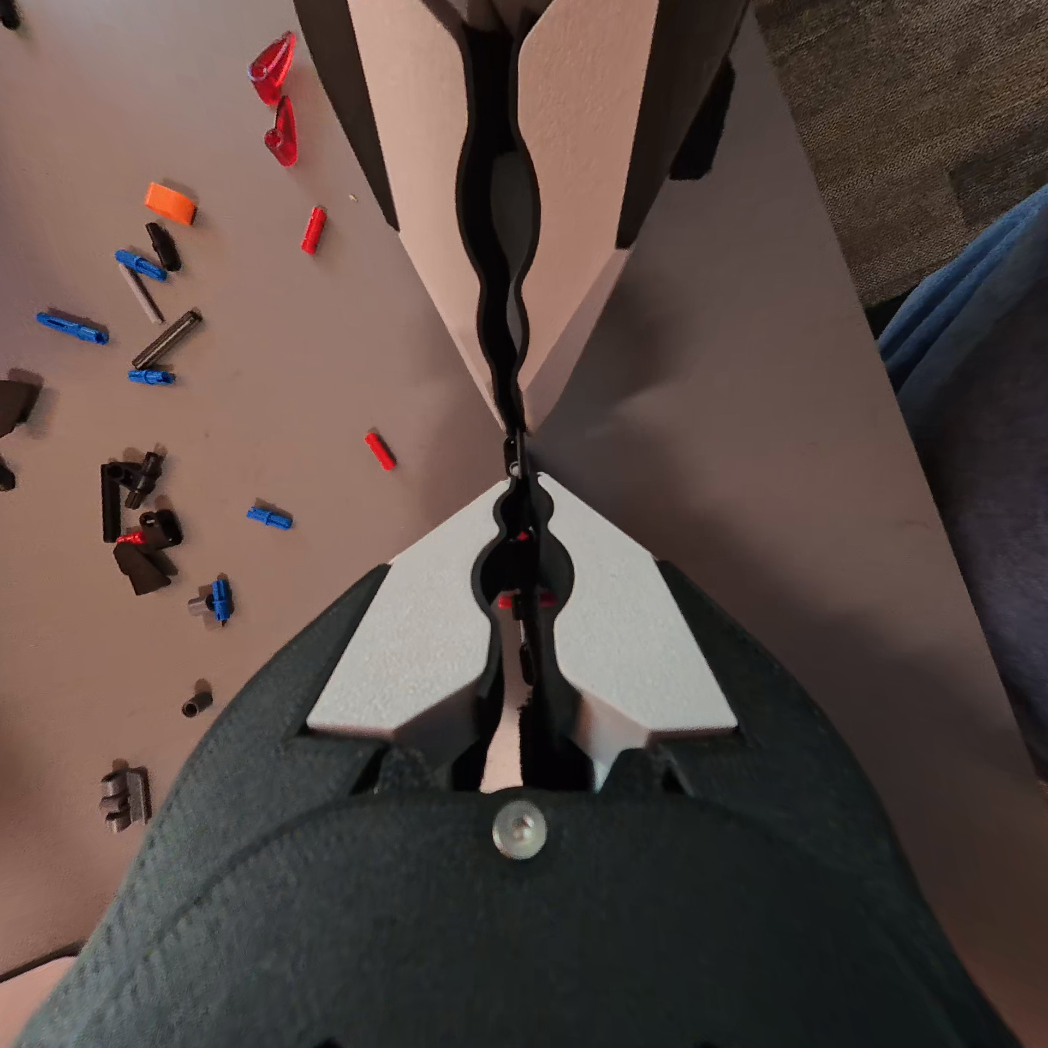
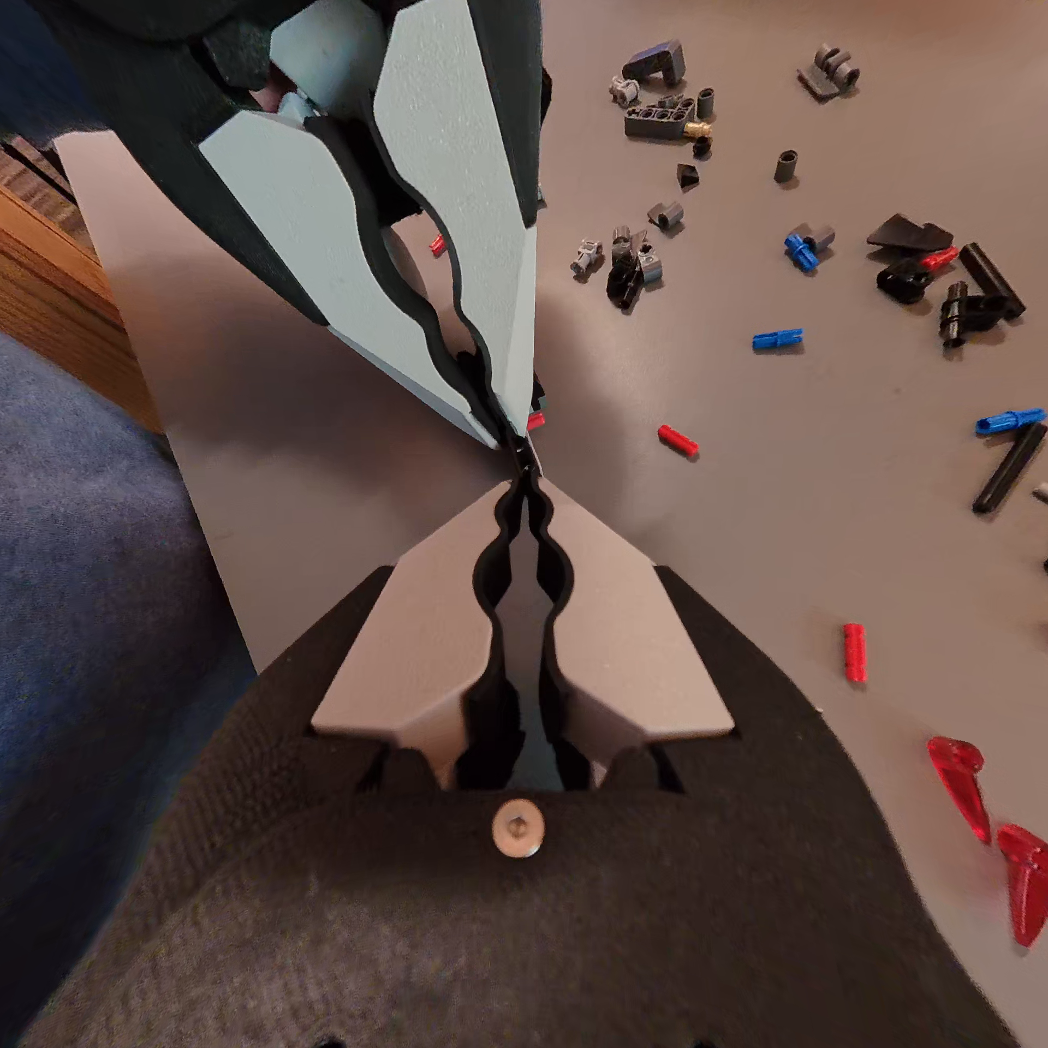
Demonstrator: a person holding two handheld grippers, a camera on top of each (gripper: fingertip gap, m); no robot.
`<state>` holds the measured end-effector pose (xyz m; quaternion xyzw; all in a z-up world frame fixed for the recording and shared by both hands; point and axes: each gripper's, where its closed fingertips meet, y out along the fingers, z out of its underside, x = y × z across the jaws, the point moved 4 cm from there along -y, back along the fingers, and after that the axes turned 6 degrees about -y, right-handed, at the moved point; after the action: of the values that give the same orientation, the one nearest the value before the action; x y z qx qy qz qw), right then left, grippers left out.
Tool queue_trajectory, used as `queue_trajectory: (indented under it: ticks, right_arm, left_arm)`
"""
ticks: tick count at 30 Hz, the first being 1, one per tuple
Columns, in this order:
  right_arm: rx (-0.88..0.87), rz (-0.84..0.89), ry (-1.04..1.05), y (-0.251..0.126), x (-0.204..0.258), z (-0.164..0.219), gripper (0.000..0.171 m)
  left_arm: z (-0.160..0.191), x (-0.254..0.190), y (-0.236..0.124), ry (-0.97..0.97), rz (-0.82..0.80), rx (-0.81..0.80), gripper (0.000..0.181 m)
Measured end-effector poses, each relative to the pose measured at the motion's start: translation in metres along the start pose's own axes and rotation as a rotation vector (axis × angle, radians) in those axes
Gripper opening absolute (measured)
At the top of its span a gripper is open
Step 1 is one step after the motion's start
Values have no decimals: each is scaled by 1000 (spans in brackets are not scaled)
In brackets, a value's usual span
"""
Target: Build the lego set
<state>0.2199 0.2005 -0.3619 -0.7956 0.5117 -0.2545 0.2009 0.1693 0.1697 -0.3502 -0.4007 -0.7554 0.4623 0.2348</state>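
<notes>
Two grippers meet tip to tip above the near edge of the table (image 1: 709, 453), and we record them as follows. In the left wrist view, the left gripper (image 1: 519, 482) reaches forward with its jaws pressed together on a small black lego assembly (image 1: 520, 601); red pin ends show in the rounded hollow between the fingers, and a narrow black end sticks out past the tips. The right gripper (image 1: 513, 422) comes in from the far side of that view, pointing back toward the camera, its jaws likewise closed and pinching the protruding black end. The right wrist view confirms this: the right gripper (image 2: 524, 482) sits nearly closed at its tips on the black piece (image 2: 520, 453), while the left gripper (image 2: 507, 436) slants in from the upper left with a red pin visible beside its tips. We cannot tell whether the piece at the meeting point is one part or two being joined. Loose parts are scattered over the grey-mauve table: blue pins (image 1: 269, 516), red pins (image 2: 677, 439), two translucent red pieces (image 1: 275, 68), an orange tile (image 1: 170, 203), black axles (image 1: 167, 339) and a grey beam (image 2: 660, 119). Beyond the table edge we note carpet (image 1: 907, 85), blue fabric (image 2: 85, 567) and a wooden surface (image 2: 51, 295).
</notes>
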Motion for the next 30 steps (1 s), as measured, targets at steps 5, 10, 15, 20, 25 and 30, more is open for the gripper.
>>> queue_trajectory:
  ticks: [5, 10, 15, 20, 25, 30]
  right_arm:
    - [0, -3, 6, 0, 0, 0, 0]
    - [1, 6, 8, 0, 1, 1, 0]
    - [3, 12, 13, 0, 0, 1, 0]
    - [5, 12, 16, 0, 0, 2, 0]
    - [5, 15, 22, 1, 1, 2, 0]
    - [6, 17, 26, 1, 1, 2, 0]
  left_arm:
    - [0, 0, 0, 1, 4, 1, 1]
    - [-1, 0, 0, 12, 1, 8, 1]
    - [-1, 0, 0, 26, -13, 17, 1]
    - [-1, 0, 0, 27, -17, 19, 1]
    - [-1, 0, 0, 14, -18, 15, 1]
    - [-1, -1, 1, -17, -26, 2, 0]
